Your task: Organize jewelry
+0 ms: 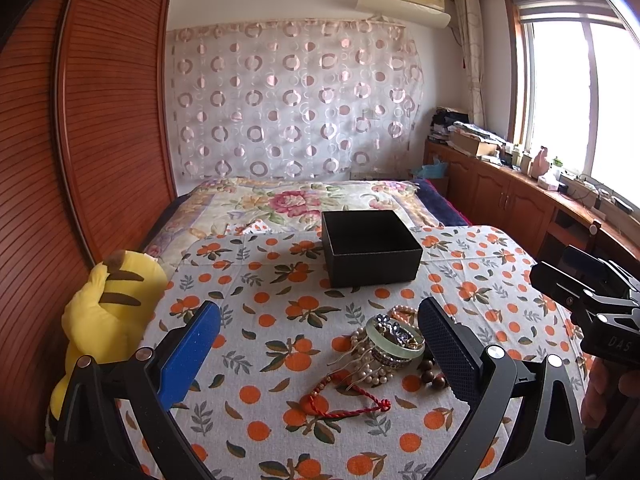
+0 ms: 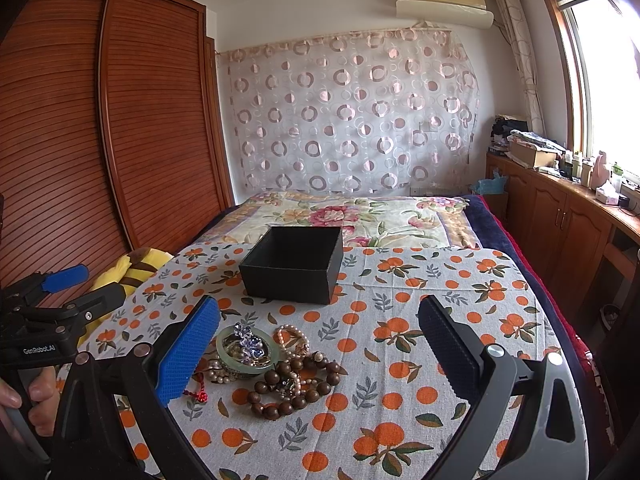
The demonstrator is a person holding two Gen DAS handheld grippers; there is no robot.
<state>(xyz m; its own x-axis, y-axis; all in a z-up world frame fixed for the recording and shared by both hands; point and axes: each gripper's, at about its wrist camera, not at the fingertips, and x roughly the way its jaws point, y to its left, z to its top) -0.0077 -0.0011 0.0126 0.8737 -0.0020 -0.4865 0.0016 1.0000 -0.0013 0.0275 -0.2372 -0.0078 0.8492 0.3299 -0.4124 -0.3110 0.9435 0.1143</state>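
Note:
A pile of jewelry lies on the orange-print cloth (image 1: 280, 300): a pale green bangle (image 1: 394, 340) with a purple crystal piece on it, pearl strands (image 1: 370, 364), dark wooden beads (image 2: 292, 388) and a red cord bracelet (image 1: 348, 404). An open, empty black box (image 1: 370, 248) stands behind the pile; it also shows in the right wrist view (image 2: 294, 266). My left gripper (image 1: 320, 344) is open, hovering just before the pile. My right gripper (image 2: 318, 350) is open, with the pile (image 2: 248, 350) near its left finger.
A yellow plush toy (image 1: 108, 312) lies at the cloth's left edge beside a wooden wardrobe (image 1: 80, 140). A floral bedspread (image 1: 288, 200) lies behind the box. Wooden cabinets (image 2: 560, 220) with clutter run along the right under the window.

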